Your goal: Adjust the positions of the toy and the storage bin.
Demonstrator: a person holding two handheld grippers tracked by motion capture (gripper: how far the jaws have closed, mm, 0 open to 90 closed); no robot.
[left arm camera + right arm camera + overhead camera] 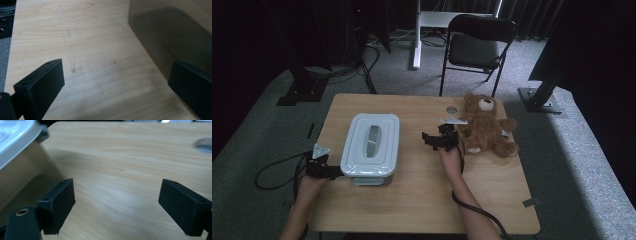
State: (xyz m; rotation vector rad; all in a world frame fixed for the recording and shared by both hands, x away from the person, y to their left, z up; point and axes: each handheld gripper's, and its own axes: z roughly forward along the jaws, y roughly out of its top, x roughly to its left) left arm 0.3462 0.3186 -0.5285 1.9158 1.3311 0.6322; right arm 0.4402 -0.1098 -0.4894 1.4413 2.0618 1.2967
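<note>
My left tool point(333, 172) sits at the lower left of the high view, jaws spread wide and holding nothing, its tip just at the near left corner of the box point(371, 148). In the left gripper view the box wall point(175, 37) fills the upper right, close by my right jaw. To steady the box well, I judge I should slide that tool in low and square against the wall, not over the lid point(372, 140). My right tool point(432, 139) hovers at the middle of the high view, jaws also spread and empty, between box and bear point(484, 125). The box lies left of it with bare table point(130, 165) between; the bear lies just right of my hand.
</note>
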